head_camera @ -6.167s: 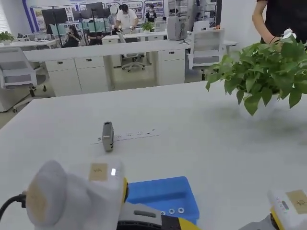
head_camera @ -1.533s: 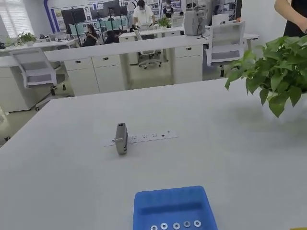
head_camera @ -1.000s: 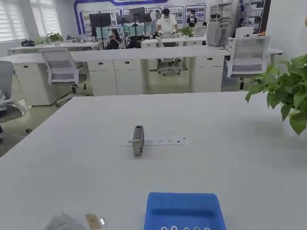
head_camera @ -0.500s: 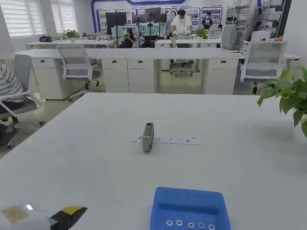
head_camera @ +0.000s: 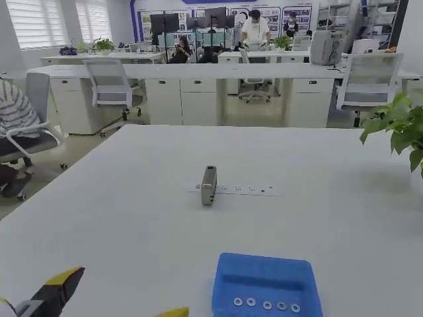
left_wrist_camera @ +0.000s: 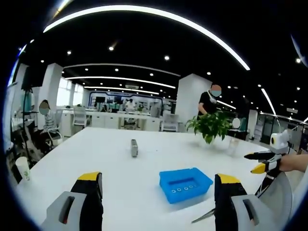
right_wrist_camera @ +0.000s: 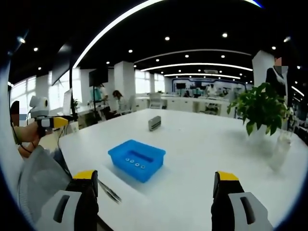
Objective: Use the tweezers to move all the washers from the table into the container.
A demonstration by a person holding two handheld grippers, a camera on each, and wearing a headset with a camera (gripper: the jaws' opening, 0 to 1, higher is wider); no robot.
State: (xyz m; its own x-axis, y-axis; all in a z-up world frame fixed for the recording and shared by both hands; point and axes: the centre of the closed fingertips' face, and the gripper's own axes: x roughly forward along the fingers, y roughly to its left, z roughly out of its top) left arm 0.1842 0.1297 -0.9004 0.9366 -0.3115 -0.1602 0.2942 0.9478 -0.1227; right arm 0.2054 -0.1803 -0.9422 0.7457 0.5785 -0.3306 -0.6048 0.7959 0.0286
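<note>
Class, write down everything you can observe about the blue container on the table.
The blue container is a shallow, open-topped rectangular tray with rounded corners and low walls. It looks like plastic. It sits flat and upright on the white table. Five small ring-shaped washers, which look like metal, lie in a row on its floor, toward the near side in the head view. The rest of the floor is bare.

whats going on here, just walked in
A person at a white table holds a tool in each hand. The left tool and the right tool are both open and empty. The job is moving washers into the blue container with tweezers. Five washers lie in a row inside the container. The tweezers lie on the table near it, held by neither tool.
</note>
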